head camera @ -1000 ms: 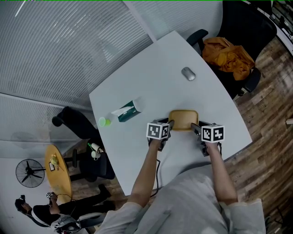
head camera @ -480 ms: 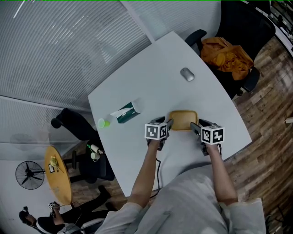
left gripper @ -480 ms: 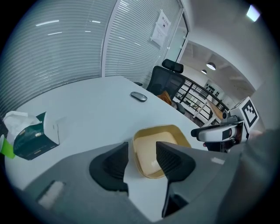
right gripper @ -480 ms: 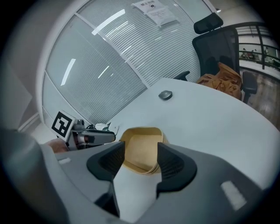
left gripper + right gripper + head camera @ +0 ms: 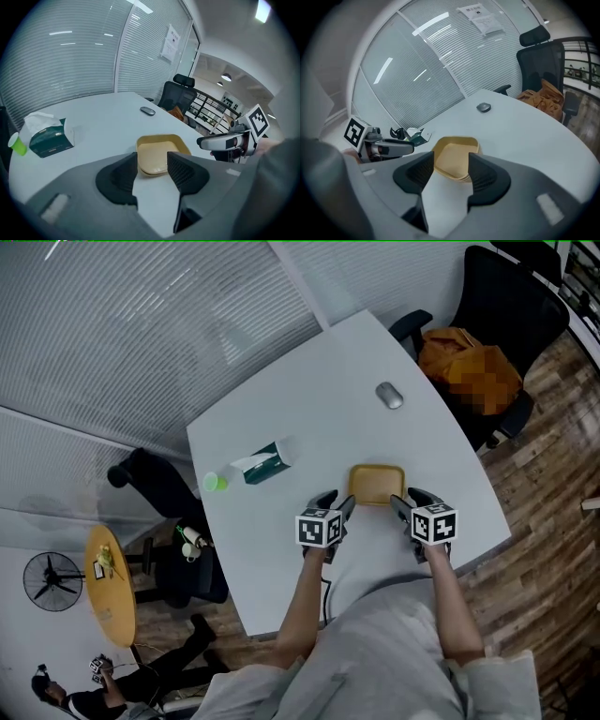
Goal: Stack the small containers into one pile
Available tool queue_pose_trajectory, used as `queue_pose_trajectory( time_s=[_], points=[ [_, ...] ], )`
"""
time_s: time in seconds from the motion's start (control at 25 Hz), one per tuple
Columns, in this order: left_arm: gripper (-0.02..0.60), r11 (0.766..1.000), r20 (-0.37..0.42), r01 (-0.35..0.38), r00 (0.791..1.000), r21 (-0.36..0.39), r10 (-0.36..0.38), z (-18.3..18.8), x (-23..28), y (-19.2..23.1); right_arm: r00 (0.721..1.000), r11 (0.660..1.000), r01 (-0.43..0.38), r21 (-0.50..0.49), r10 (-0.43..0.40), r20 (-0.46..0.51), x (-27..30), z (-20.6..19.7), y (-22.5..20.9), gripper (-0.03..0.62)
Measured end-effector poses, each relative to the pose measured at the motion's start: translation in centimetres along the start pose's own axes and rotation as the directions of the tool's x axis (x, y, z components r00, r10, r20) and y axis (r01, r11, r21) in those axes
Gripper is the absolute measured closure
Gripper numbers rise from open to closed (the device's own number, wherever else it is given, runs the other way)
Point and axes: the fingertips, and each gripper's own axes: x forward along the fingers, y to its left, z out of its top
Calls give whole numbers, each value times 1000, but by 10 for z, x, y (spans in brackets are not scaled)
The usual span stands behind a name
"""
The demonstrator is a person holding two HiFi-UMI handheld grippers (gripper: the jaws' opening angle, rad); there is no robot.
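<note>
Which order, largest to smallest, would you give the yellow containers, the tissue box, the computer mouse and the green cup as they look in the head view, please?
1. yellow containers
2. tissue box, slightly smaller
3. computer mouse and green cup: too alike to rank

Pose: left gripper (image 5: 337, 502) & right gripper (image 5: 409, 501) side by side, both angled fwd-down; jaws on both just been opening, now wide apart, nothing btwn them.

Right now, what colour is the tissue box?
The tissue box is dark green; the left gripper view shows it best.
</note>
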Motion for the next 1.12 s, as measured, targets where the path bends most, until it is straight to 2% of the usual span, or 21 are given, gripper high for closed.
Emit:
queue_pose_trajectory(
  time_s=[0.16, 0.28, 0.36, 0.56, 0.72, 0.8, 0.88, 1.04, 1.12],
  points=[
    [377, 999, 80, -30, 996, -9, 31, -7, -21, -10, 1000, 997, -2, -82, 1, -11, -10, -12, 10, 368],
    [377, 997, 176, -41, 983, -65, 52, -15, -35, -21, 1000, 995, -8, -103, 8, -7, -19, -21, 16, 367],
    [379, 994, 212, -36, 976, -101, 57, -26, -39, -30, 1000, 994, -19, -106, 19, 4, -26, -25, 20, 367],
    [379, 994, 224, -30, 973, -103, 52, -52, -42, -49, 999, 990, -10, -138, 14, 29, -51, -44, 24, 367],
    [379, 994, 244, -12, 969, -108, 38, -55, -46, -62, 999, 989, 6, -148, -1, 36, -63, -52, 19, 369],
    [381, 991, 266, 11, 964, -137, 26, -55, -50, -67, 999, 989, 13, -148, -6, 48, -68, -54, 17, 379],
    [428, 988, 280, 26, 960, -153, 18, -57, -55, -72, 997, 989, 18, -146, -8, 72, -72, -55, 19, 410],
    [451, 989, 282, 12, 959, -151, 31, -62, -67, -74, 996, 988, 5, -156, 9, 89, -75, -55, 28, 449],
    [482, 987, 288, 1, 957, -160, 46, -62, -71, -72, 996, 986, -3, -169, 18, 85, -74, -55, 31, 470]
  ],
)
